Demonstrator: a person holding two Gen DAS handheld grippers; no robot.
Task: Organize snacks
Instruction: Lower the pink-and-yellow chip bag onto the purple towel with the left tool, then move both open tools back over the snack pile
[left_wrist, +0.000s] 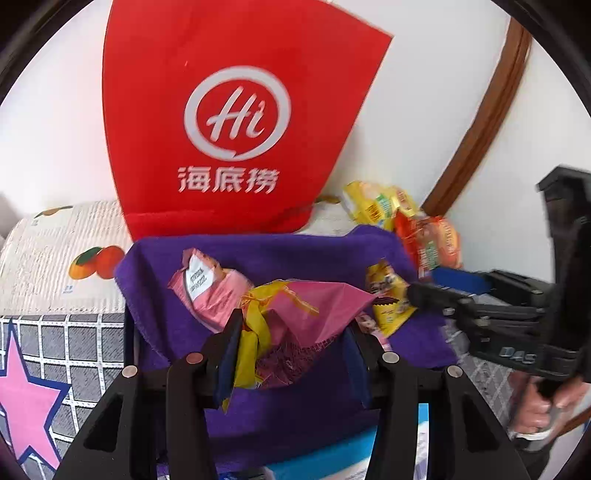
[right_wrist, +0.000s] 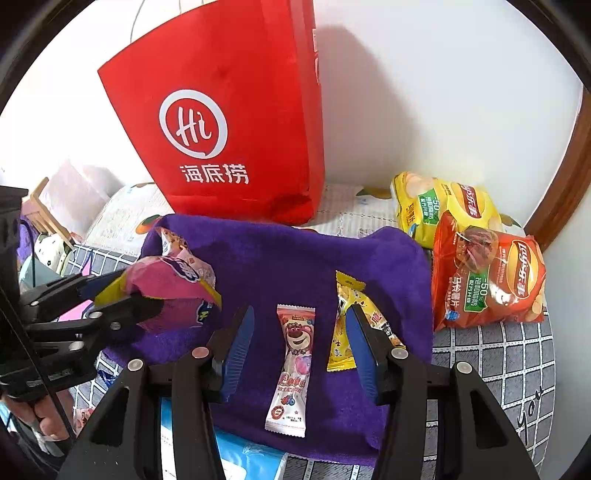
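The left gripper (left_wrist: 291, 350) has its fingers clamped on a pink bag (left_wrist: 295, 325), lifted over the purple towel (right_wrist: 295, 251). The right gripper (right_wrist: 301, 354) hangs with fingers spread wide and empty above a lollipop (right_wrist: 293, 365) lying flat on the towel. A yellow packet (right_wrist: 343, 325) sits just at its 3 o'clock. At 12 o'clock stands a red bag (right_wrist: 229, 122); at 2 o'clock lie a yellow chip bag (right_wrist: 439, 206) and an orange chip bag (right_wrist: 487, 280), overlapping.

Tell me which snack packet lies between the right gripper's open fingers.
The white strawberry-bear lollipop packet; the yellow packet sits behind the right finger, both on the purple towel.
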